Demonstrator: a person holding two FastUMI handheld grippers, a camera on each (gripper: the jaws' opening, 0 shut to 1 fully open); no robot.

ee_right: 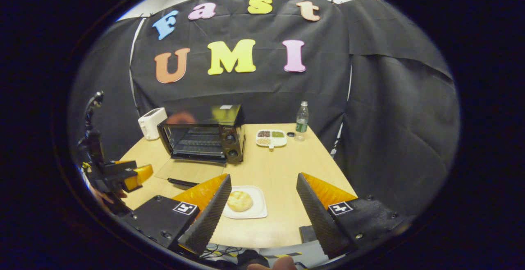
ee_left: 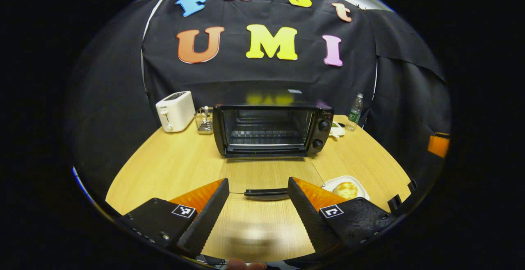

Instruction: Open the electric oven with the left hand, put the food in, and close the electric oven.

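The black electric oven (ee_left: pixel 270 129) with two round knobs on its right side stands at the back of the pale wooden table (ee_left: pixel 172 167), and its glass door (ee_left: pixel 266 173) lies folded down flat in front of it, the dark bar handle (ee_left: pixel 265 192) at the near edge. Inside, the wire rack (ee_left: pixel 265 135) is bare. The left gripper (ee_left: pixel 258 198) hangs just short of that handle with its jaws spread wide and nothing between them — the handle shows in the gap, apart from both fingers. In the right gripper view the same gripper sits low at the left edge, with a hand behind it. The food, a round golden bun (ee_right: pixel 240 200), rests on a white square plate (ee_right: pixel 257 210) on the table in front of the oven and to the right of the open door. The right gripper (ee_right: pixel 262 200) hovers near the plate with its jaws likewise spread apart, holding nothing — the bun lies close to its left finger (ee_right: pixel 209 216), but I cannot tell whether they touch. Left of the oven stand a white two-slot toaster (ee_left: pixel 175 110) and a small wire basket (ee_left: pixel 204 121). To the right of it are a white divided dish of small foods (ee_right: pixel 271 137), a dark bottle cap (ee_right: pixel 290 134) and a clear plastic bottle with a green label (ee_right: pixel 302 121).
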